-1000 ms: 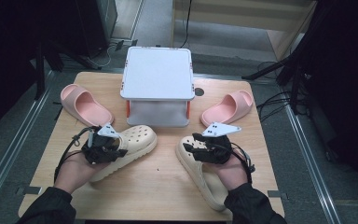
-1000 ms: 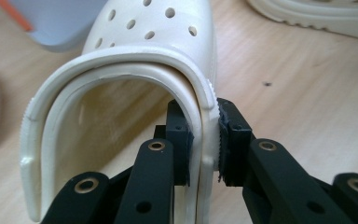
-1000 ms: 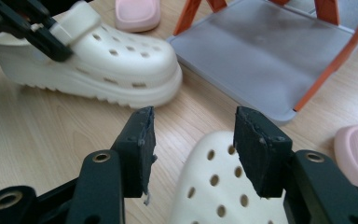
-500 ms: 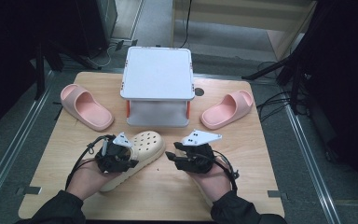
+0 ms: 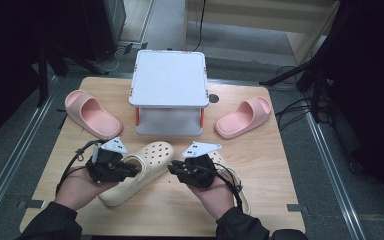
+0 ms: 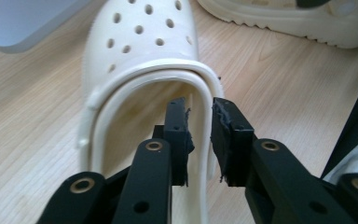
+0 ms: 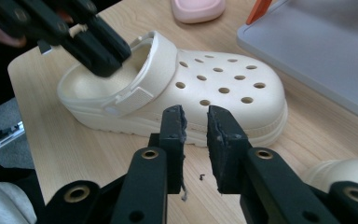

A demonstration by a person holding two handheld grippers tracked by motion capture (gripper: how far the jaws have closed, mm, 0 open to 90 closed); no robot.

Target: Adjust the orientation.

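A cream clog [image 5: 147,162] with holes in its toe lies on the wooden table [image 5: 285,165], toe toward the white stand. My left gripper [image 5: 132,171] is shut on its heel strap; in the left gripper view the thin strap [image 6: 204,116] runs between the jaws [image 6: 199,112]. My right gripper [image 5: 172,167] is beside the clog's outer side. Its jaws [image 7: 196,121] are nearly together with nothing between them, and the clog's sole [image 7: 223,126] is just beyond. A second cream clog [image 5: 223,161] lies partly hidden under the right hand.
A white two-level stand [image 5: 169,80] with orange posts is at the back middle. One pink slide [image 5: 90,112] lies at the left and another [image 5: 244,116] at the right. Dark floor and cables surround the table.
Both grippers have come toward the table's middle. The left one has carried the clog a little right and nearer. The right one has moved left, off the second clog, to the first clog's side.
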